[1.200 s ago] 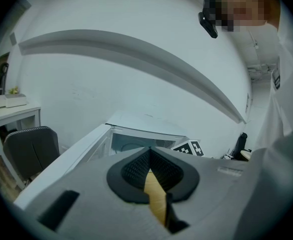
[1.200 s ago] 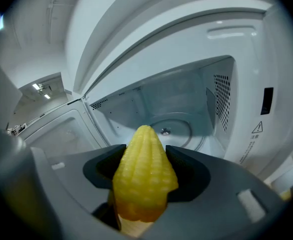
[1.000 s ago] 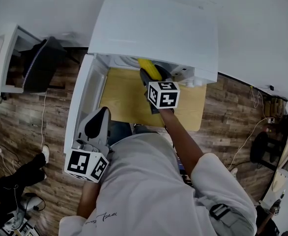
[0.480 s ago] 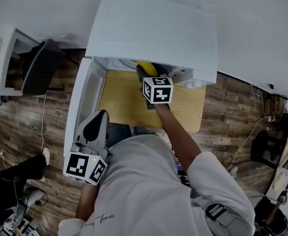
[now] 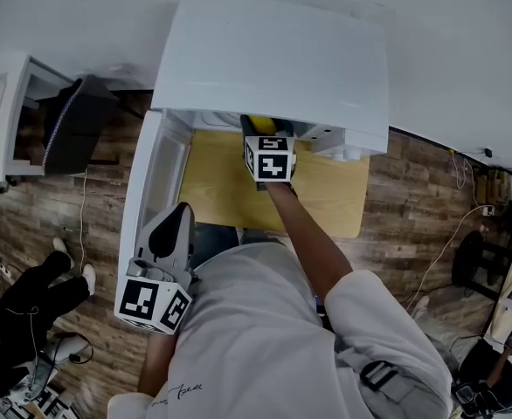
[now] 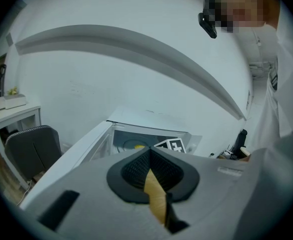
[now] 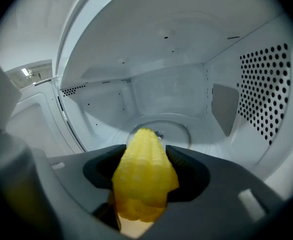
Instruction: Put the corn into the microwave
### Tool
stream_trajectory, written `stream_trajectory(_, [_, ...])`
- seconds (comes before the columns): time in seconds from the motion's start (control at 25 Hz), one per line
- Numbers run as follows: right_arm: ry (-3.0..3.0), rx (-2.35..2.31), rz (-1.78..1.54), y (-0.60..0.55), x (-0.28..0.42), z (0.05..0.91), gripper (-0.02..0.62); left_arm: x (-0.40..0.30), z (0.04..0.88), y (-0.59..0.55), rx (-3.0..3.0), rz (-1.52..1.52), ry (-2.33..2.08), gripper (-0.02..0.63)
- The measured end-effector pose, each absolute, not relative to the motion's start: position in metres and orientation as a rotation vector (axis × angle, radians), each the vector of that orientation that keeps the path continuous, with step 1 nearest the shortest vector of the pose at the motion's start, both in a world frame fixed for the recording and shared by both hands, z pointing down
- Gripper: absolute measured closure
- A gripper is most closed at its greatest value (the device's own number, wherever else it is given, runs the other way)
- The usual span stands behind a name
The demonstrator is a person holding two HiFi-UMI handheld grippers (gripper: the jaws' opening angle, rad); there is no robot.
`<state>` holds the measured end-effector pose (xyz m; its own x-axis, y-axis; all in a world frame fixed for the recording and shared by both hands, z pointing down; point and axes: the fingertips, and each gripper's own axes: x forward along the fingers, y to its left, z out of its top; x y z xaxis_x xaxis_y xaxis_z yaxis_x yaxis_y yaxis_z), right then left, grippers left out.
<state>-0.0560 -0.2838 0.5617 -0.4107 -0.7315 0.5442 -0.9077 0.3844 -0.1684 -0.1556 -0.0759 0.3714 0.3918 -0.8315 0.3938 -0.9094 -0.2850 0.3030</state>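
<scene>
Inside the open mouth of the white microwave (image 5: 273, 59), a yellow corn (image 7: 144, 179) is held lengthwise by the right gripper (image 7: 143, 160). The jaws are clamped on its two sides and its tip is pointed toward the far wall. Past the tip, a round glass turntable (image 7: 174, 126) is seen on the oven floor, and a perforated panel (image 7: 264, 89) is set into the right wall. From above, only the gripper's marker cube (image 5: 269, 158) is seen outside the oven, over a light wooden table (image 5: 212, 190). The door (image 5: 147, 190) is swung open to the left. Nearer the person, just beside the door's near end, the left gripper (image 5: 170, 225) is held well apart from the corn, its jaws pressed together with nothing between them.
</scene>
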Motion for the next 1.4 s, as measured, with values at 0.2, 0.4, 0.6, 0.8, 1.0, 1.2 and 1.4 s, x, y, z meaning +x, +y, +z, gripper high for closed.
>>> stream_trajectory(0.2, [-2.259,1.44,0.516,-0.294,-0.062,0.561,0.334,-0.158,0.372,-0.076,2.171,0.234,-1.504,0.618])
stream_trajectory(0.4, [-2.236,1.441,0.448,-0.303,-0.064,0.565,0.334,-0.159,0.374,-0.076,2.166,0.251,-1.505,0.618])
stream_trajectory(0.6, [-2.218,1.449,0.419,-0.31,-0.066,0.569,0.334,-0.159,0.374,-0.079,2.168,0.269,-1.5,0.618])
stream_trajectory(0.8, [-2.208,1.454,0.39,-0.318,-0.068,0.569,0.334,-0.159,0.376,-0.081,2.168,0.278,-1.493,0.618])
stream_trajectory(1.0, [-2.206,1.429,0.338,-0.323,-0.076,0.571,0.333,-0.162,0.377,-0.08,2.165,0.294,-1.507,0.618])
stream_trajectory(1.2, [-2.183,1.431,0.314,-0.324,-0.077,0.573,0.333,-0.166,0.376,-0.079,2.157,0.293,-1.515,0.618])
stream_trajectory(1.4, [-2.148,1.423,0.282,-0.326,-0.076,0.576,0.333,-0.166,0.377,-0.078,2.159,0.295,-1.512,0.618])
